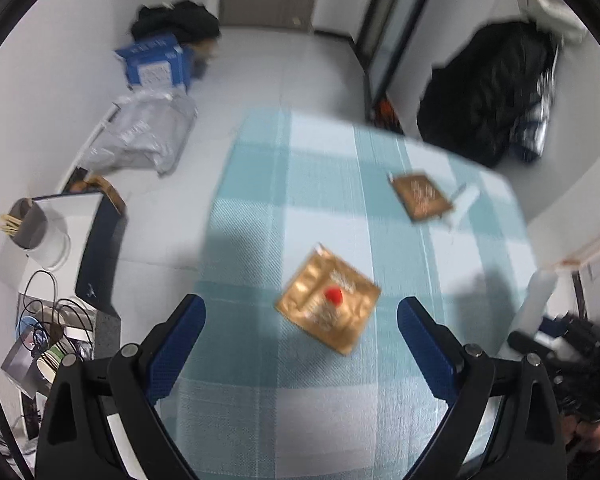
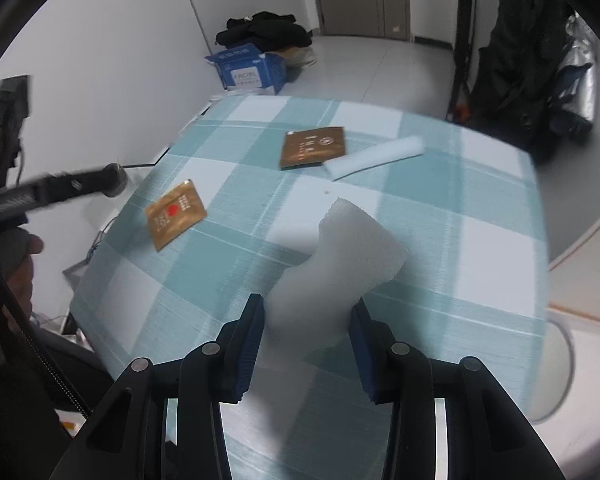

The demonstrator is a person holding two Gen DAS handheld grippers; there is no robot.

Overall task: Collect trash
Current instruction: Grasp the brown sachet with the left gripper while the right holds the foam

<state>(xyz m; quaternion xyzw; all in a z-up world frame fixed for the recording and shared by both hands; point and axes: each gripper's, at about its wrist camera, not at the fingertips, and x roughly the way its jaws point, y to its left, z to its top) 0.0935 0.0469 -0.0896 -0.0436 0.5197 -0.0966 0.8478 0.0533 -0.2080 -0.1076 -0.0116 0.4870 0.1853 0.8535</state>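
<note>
A gold wrapper with a red spot lies on the checked tablecloth, just ahead of my open left gripper and between its fingers' lines; it also shows in the right wrist view. A second brown wrapper lies farther off, next to a white foam strip. My right gripper is shut on a white foam piece and holds it above the cloth.
The table's left edge drops to the floor. On the floor lie a grey plastic bag, a blue box and dark clothes. A cluttered low stand sits at left. A black bag hangs at right.
</note>
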